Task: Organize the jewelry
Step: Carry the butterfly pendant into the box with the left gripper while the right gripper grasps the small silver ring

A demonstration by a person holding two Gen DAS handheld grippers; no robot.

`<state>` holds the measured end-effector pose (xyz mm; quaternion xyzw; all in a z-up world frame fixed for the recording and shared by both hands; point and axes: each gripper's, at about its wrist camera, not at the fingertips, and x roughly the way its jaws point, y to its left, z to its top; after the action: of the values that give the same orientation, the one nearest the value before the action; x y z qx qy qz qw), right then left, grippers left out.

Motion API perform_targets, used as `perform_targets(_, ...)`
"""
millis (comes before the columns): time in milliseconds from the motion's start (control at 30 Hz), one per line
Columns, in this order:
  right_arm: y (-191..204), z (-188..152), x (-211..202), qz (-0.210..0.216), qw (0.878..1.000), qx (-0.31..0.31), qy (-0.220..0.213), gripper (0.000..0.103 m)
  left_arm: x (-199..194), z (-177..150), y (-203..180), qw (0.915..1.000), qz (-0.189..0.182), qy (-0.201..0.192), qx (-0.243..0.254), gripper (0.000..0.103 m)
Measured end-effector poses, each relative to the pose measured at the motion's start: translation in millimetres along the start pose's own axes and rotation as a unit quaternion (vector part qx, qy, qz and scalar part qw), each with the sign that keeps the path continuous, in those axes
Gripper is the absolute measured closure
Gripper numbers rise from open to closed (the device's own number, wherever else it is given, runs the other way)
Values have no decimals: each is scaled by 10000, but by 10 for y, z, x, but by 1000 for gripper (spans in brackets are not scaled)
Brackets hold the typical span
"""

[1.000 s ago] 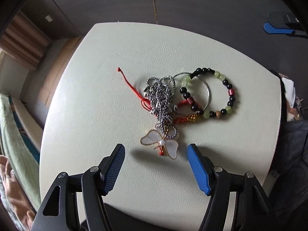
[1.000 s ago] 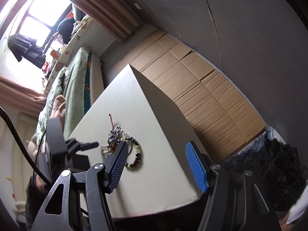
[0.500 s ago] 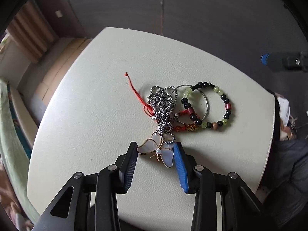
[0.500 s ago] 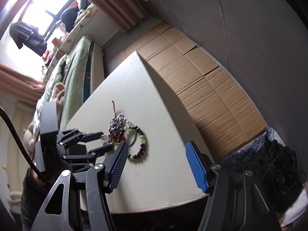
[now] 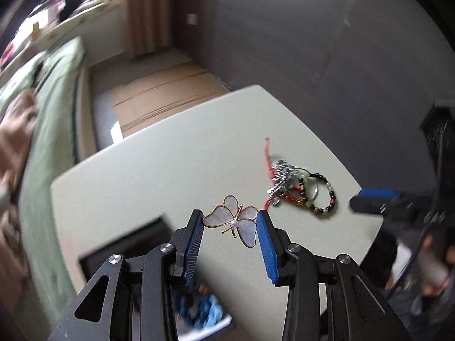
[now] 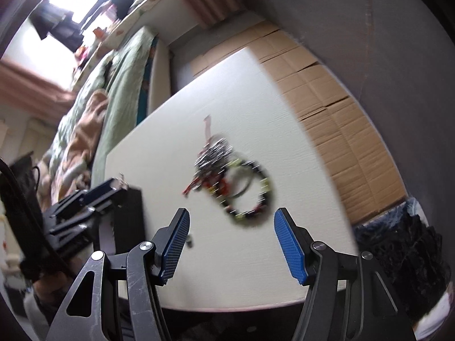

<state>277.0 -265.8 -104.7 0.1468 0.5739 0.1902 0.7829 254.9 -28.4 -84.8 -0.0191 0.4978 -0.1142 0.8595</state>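
On the white tabletop (image 5: 159, 170) no writing shows; the left claw (image 5: 229, 221) clamps a butterfly brooch (image 5: 234, 220), the right claw (image 6: 229, 241) gapes apart.

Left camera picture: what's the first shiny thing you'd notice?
The butterfly pendant, pearly wings edged in gold, pinched between the blue pads of the left gripper near the middle of the view. To its right, a tangle of silver chain, red cord and a beaded bracelet lies on the pale table. The right gripper is open above that pile.
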Motion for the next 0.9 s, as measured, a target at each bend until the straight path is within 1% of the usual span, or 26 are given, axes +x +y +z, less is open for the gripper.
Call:
perform_targets(67, 120, -41, 83, -11, 9999, -146, 86, 46, -117, -121, 53, 9997, 12, -108, -225, 63)
perform_targets(133, 226, -90, 174, -19, 9994, -281, 204, 48, -156, -143, 140, 9994, 87, -146, -305, 63)
perform_targets(200, 312, -124, 244, 1, 9990, -354, 283, 50, -245, -239, 124, 9992, 69, -169, -369, 63)
perform_targets(267, 386, -142, 312, -54, 9984, -441, 344, 52, -292, -330, 179, 9987, 26, -184, -471, 63)
perform_targets(333, 443, -153, 371, -125, 9979, -502, 389, 53, -354, -414, 233, 9984, 92, -193, -523, 63)
perform_targets(367, 470, -158, 411, -144, 9977, -505, 423, 55, -361, -423, 249, 9983, 112, -203, -533, 63)
perform_targets(400, 495, -160, 443, -174, 9975, -515, 450, 60, -388, -433, 264, 9981, 117, -238, -560, 63)
perform_targets(467, 555, -176, 511, -228, 9970, -547, 506, 65, -450, -442, 299, 9975, 70, -330, -627, 63)
perform_targets(500, 593, -181, 540, -256, 9966, -571, 528, 65, -496, -456, 320, 9971, 64, -383, -653, 63)
perform_targets(600, 701, -217, 614, -414, 9950, -713, 568, 66, -609, -491, 380, 9960, 30, -490, -748, 63)
perform_targets(700, 825, -259, 699, -594, 9925, -875, 607, 69, -638, -533, 454, 9951, -74, -480, -863, 63)
perform_targets(733, 864, -277, 731, -731, 9907, -971, 613, 69, -644, -536, 480, 9948, -74, -485, -891, 63)
perform_targets(800, 916, -311, 819, -1049, 9860, -1127, 641, 75, -630, -561, 541, 9943, -5, -455, -967, 63)
perform_targets(833, 928, -327, 855, -1171, 9841, -1163, 659, 77, -622, -581, 580, 9937, -18, -430, -1038, 63)
perform_targets(900, 988, -350, 865, -1293, 9818, -1253, 607, 81, -618, -616, 634, 9925, -74, -415, -1145, 63)
